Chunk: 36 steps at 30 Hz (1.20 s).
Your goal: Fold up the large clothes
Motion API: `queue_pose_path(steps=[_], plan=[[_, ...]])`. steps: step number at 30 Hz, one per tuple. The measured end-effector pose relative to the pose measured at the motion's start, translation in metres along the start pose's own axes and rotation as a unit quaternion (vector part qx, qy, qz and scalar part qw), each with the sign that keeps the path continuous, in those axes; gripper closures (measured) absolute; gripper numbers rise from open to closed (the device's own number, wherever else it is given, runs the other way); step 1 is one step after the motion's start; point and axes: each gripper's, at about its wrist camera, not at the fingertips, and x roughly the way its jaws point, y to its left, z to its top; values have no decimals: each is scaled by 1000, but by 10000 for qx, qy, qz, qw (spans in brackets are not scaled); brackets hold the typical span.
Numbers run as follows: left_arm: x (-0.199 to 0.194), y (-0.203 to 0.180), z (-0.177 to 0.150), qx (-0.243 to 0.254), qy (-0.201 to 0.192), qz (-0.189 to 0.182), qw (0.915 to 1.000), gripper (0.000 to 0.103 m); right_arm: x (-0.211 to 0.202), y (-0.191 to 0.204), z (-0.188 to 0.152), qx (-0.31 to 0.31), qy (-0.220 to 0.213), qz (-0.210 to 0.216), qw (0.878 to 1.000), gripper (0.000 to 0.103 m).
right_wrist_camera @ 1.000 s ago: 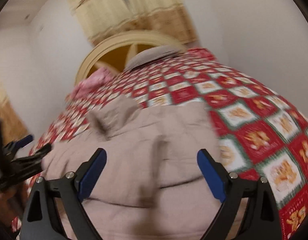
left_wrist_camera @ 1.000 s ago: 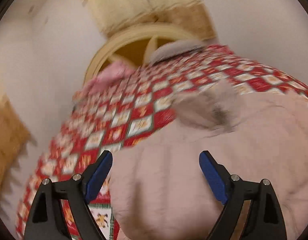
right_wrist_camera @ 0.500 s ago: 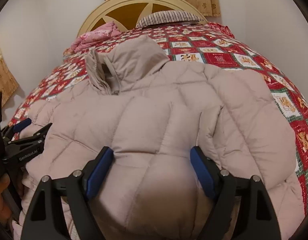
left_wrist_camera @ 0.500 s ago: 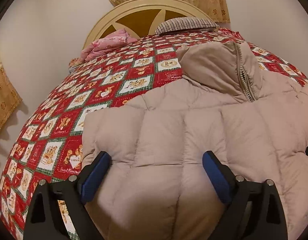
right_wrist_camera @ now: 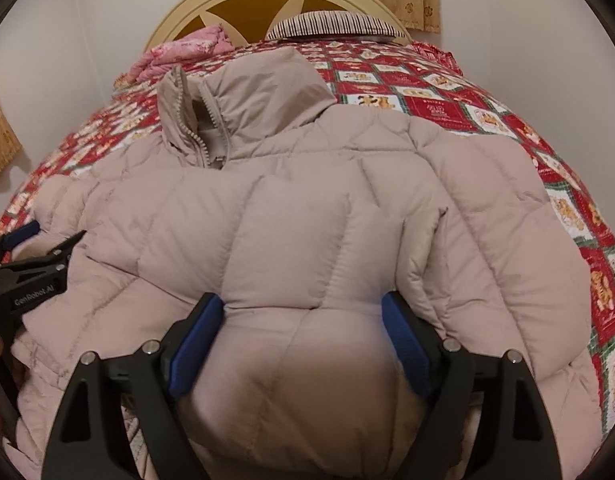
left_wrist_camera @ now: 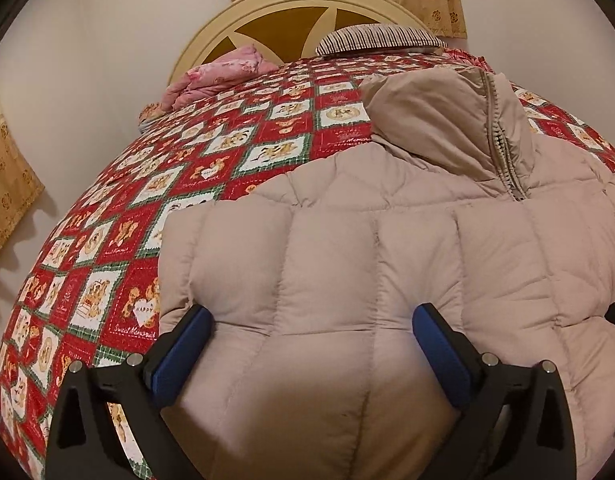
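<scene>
A beige quilted puffer jacket [left_wrist_camera: 387, 248] lies spread on the bed, collar and zipper toward the headboard; it also shows in the right wrist view [right_wrist_camera: 307, 200]. My left gripper [left_wrist_camera: 311, 332] is open, its blue pads pressed against the jacket's near hem on the left side, padding bulging between them. My right gripper [right_wrist_camera: 303, 320] is open too, straddling a bulge of the hem on the right side. The left gripper [right_wrist_camera: 23, 248] shows at the left edge of the right wrist view.
The bed wears a red and white patchwork quilt [left_wrist_camera: 147, 208]. A pink folded cloth [left_wrist_camera: 219, 76] and a striped pillow [left_wrist_camera: 379, 38] lie by the cream headboard [left_wrist_camera: 291, 4]. Curtains hang behind and at left. White walls flank the bed.
Both grippers have dropped and steadied onto the jacket's near hem; the blurred sweeping view has settled, and the padding now bulges between the open pads.
</scene>
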Motion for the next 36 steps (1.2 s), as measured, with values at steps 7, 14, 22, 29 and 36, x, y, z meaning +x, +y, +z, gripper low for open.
queue_pose_path(steps=[7,14,22,29,36], plan=[[1,1,0,-13,18,-20,10000,1,3,3,0,-86,45,-135,9999,17],[2,1,0,-9,31,-24,10000,1,4,6,1,-146,66,-241,9996,17],[3,2,0,2,46,-14,10000,1,6,8,2,-193,75,-326,9993,17],[4,2,0,-20,48,-42,10000,1,4,10,3,-233,79,-385,9990,16],[5,7,-1,-93,31,-102,9999,1,-41,30,18,-95,-526,-94,9985,18]])
